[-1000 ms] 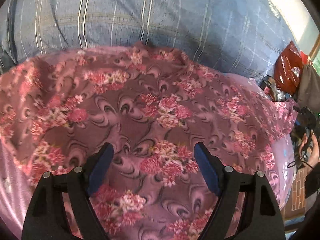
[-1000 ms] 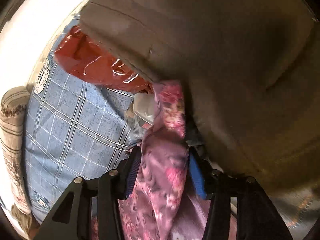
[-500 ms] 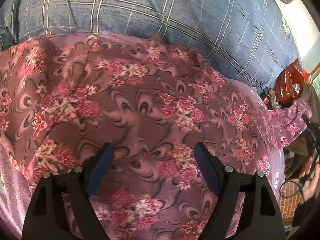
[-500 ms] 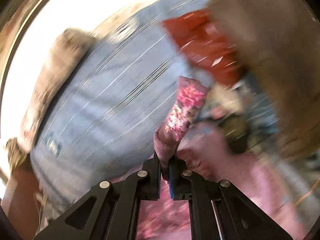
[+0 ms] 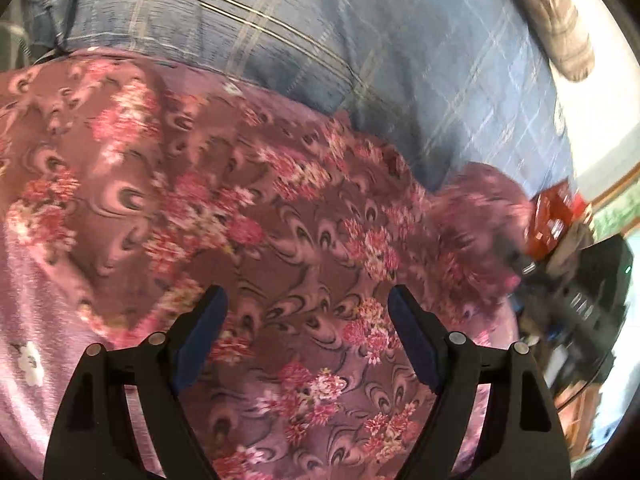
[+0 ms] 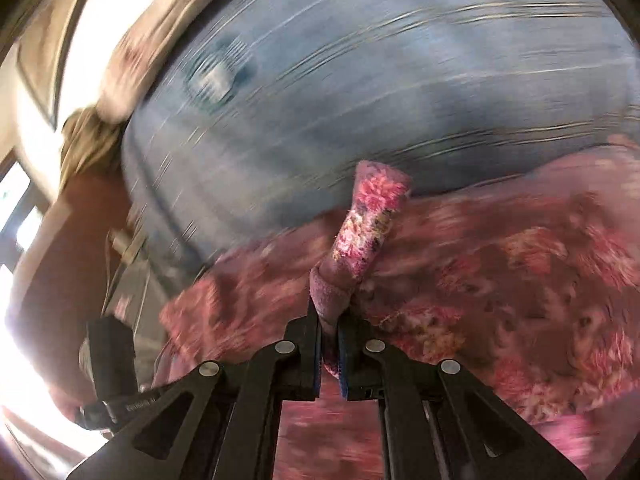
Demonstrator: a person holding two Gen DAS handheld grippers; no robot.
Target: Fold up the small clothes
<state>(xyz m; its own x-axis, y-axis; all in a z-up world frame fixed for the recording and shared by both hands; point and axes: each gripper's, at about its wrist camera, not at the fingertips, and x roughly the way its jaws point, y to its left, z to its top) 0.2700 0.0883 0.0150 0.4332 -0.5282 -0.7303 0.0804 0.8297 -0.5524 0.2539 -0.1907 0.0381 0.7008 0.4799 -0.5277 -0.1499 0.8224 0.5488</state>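
A mauve garment (image 5: 280,232) printed with pink flowers lies spread over a pink sheet (image 5: 32,312). My left gripper (image 5: 304,300) hovers just above its near part, jaws wide apart with only flat cloth showing between the blue pads. In the right wrist view the same floral garment (image 6: 520,272) spreads to the right. My right gripper (image 6: 329,312) is shut on a bunched corner of the cloth, which sticks up from the pads as a narrow tongue (image 6: 368,224). That lifted corner shows blurred at the right of the left wrist view.
A big blue checked cushion (image 5: 360,40) backs the garment and fills the upper part of the right wrist view as the same blue cushion (image 6: 360,80). A red bag (image 5: 552,220) and dark clutter (image 5: 580,304) sit at the right. A beige towel (image 6: 132,60) hangs by a bright window.
The right gripper closed on the garment's corner and swung it left, away from the red bag and brown cloth, toward the cushion. The left gripper drifted over the garment, still open.
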